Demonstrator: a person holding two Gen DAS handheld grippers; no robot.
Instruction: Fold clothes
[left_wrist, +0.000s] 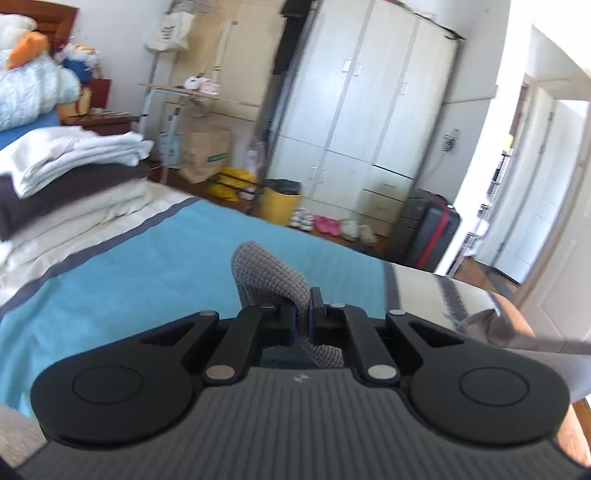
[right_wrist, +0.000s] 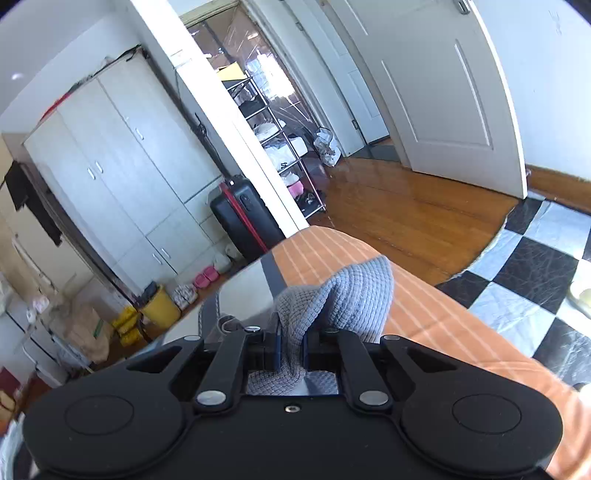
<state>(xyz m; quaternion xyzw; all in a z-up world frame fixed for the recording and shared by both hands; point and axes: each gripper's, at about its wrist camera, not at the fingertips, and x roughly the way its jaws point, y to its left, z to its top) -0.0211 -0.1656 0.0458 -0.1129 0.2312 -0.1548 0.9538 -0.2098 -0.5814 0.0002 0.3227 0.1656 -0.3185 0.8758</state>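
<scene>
I have the gray knit cloth (left_wrist: 266, 273) pinched tight in both the left gripper (left_wrist: 303, 317) and right gripper (right_wrist: 290, 350), lifted over the bed (left_wrist: 129, 266), and it could slip out if I tug my hands apart.

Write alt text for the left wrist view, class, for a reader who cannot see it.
The left claw is shut on a fold of grey knitted cloth, held above a bed with a blue cover. A stack of folded linen sits at the left, and white wardrobes stand behind the bed.
</scene>
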